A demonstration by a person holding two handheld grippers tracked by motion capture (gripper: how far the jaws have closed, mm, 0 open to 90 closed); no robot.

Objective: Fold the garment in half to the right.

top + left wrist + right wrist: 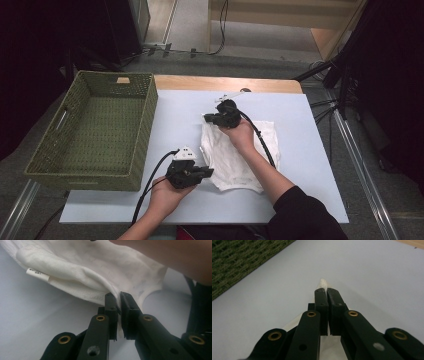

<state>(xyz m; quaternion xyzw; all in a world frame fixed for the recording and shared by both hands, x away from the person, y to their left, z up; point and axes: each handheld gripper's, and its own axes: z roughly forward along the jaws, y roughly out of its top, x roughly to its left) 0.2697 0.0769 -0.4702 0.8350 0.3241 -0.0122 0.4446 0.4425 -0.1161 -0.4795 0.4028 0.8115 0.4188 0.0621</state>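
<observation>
A white cloth garment (235, 155) lies on the pale blue table cover (170, 125), right of centre. My left gripper (206, 172) pinches the garment's near left edge; in the left gripper view its jaws are shut on a fold of the white fabric (82, 277), which carries a small label (38, 274). My right gripper (209, 119) holds the far left corner; in the right gripper view its jaws are shut with a tip of white cloth (322, 283) sticking out beyond them. The right forearm lies across the garment.
A green woven basket (95, 170) stands empty at the table's left side and shows in the right gripper view (239, 260). Cables trail from both grippers. Stands and dark equipment (345, 75) sit off the table's far right.
</observation>
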